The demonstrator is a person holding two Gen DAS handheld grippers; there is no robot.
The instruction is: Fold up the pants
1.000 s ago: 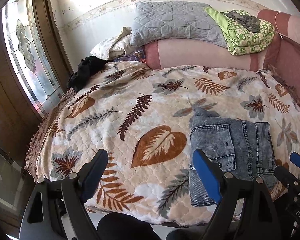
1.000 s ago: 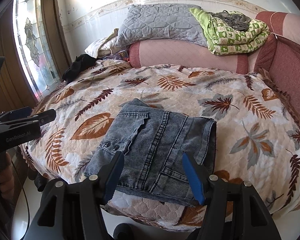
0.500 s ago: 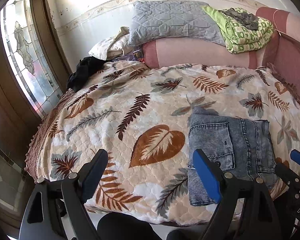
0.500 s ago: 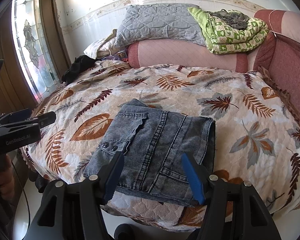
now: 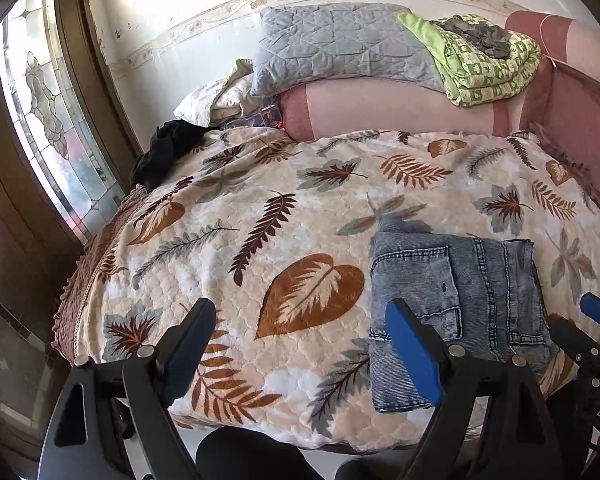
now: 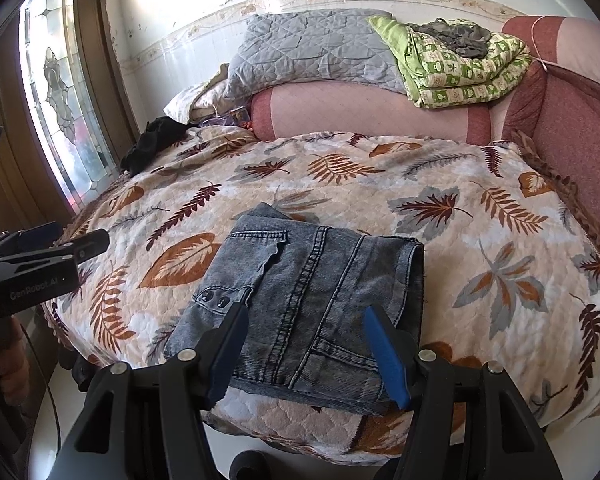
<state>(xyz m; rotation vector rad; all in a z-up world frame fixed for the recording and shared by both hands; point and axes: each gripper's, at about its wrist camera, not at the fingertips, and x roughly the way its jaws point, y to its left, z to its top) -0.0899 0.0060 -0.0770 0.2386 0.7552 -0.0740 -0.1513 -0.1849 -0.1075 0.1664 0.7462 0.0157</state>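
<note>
The folded pants point(image 6: 308, 300) lie on the leaf-print bedspread point(image 6: 480, 240) near its front edge. My left gripper point(image 5: 300, 344) and right gripper point(image 6: 304, 344) hover there, jaws apart, holding nothing.

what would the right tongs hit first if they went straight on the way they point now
Most likely the folded grey-blue denim pants on the leaf-patterned quilted bedspread. The open right tongs hang empty just short of the pants' near edge, angled down at them. Depth is hard to judge through the fisheye.
</note>
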